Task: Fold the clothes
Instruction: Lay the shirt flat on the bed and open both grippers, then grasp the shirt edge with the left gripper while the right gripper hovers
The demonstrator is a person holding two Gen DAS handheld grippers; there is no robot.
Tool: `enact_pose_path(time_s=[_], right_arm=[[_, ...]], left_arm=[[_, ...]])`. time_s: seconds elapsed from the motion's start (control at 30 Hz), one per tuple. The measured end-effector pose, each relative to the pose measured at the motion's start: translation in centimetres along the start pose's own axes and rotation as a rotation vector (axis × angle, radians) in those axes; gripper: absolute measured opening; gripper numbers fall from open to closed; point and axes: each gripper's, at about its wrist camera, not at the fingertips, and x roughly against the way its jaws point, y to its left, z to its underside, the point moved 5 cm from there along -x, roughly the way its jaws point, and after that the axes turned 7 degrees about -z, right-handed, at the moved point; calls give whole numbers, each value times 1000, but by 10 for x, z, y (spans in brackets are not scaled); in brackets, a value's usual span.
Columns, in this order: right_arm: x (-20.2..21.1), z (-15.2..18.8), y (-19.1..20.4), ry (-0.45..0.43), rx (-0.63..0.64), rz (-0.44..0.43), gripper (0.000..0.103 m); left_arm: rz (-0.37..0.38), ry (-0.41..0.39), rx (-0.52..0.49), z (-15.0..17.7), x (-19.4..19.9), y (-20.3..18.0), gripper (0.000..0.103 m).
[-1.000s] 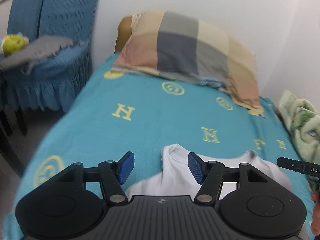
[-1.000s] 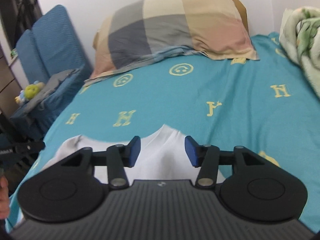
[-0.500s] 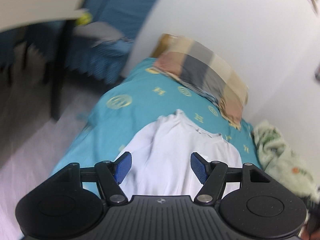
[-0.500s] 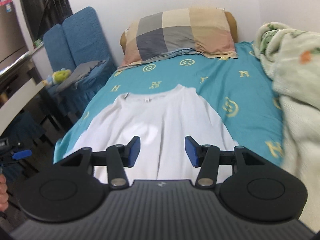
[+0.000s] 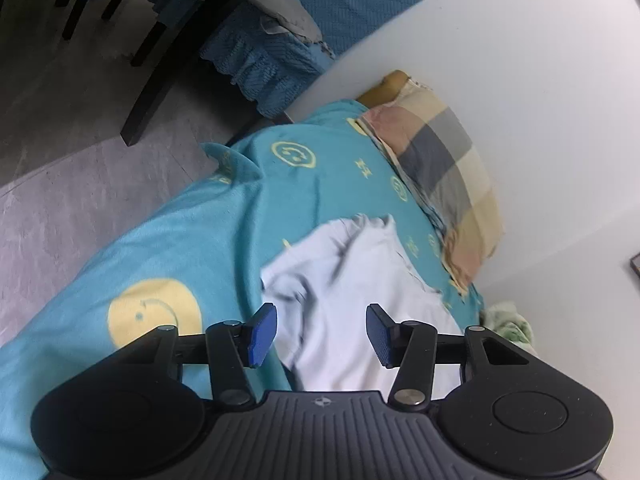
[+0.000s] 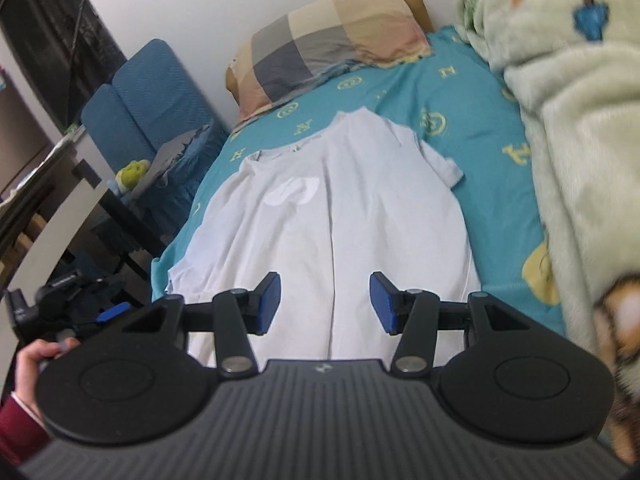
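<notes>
A white shirt (image 6: 332, 216) lies flat on the teal bedsheet (image 6: 492, 128), pillow (image 6: 328, 40) beyond, fluffy blanket (image 6: 580, 120) crowding its right. Both the left gripper (image 5: 322, 334) and right gripper (image 6: 325, 302) hang wide apart, empty.

Teal bedsheet (image 6: 492, 120) with yellow smiley and letter prints covers the bed. Checked pillow (image 6: 328, 40) lies at the head, against the white wall (image 5: 520, 80), upper centre of the right wrist view. Pale green fleece blanket (image 6: 580, 140) is heaped along the right edge. Blue chair (image 6: 152, 92) stands at left, bearing grey cloth (image 6: 168, 156) and a green plush toy (image 6: 134, 170). Dark table leg (image 5: 160, 80) stands on grey floor (image 5: 60, 160), upper left of the left wrist view.
</notes>
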Motion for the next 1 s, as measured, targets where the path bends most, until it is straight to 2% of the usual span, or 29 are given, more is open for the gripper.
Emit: enact_pose_path(time_s=[0.03, 0.1, 0.2, 0.3, 0.4, 0.53, 0.63, 0.7, 0.8, 0.9, 0.93, 1.0], right_arm=[[-7, 1, -2, 10, -5, -2, 52], [-20, 4, -6, 31, -16, -7, 54], [-40, 9, -13, 63, -33, -13, 54], [-59, 13, -17, 94, -40, -22, 54], [-72, 16, -10, 109, 20, -36, 54], [-83, 18, -6, 128, 78, -36, 54], [-91, 21, -10, 152, 68, -39, 54], [-95, 22, -14, 166, 52, -39, 54], [-97, 22, -18, 171, 36, -40, 54], [-95, 23, -17, 173, 39, -39, 53], [-95, 24, -17, 174, 41, -38, 53], [-95, 24, -17, 177, 42, -36, 53]], left_arm=[[3, -5, -3, -3, -9, 0, 36], [17, -17, -13, -10, -24, -1, 30], [30, -54, -60, -21, -38, -5, 30], [11, -69, -114, -29, -59, -6, 30], [-15, -39, -144, -31, -79, -2, 30], [-63, 1, -238, -27, -95, -2, 30], [-100, 35, -236, -25, -104, 8, 27], [-86, 49, -233, -26, -106, 10, 24], [-65, 74, -237, -26, -107, 10, 11], [-44, 99, -241, -26, -108, 10, 9], [-44, 99, -239, -26, -107, 10, 4], [-54, 74, -216, -29, -104, 12, 2]])
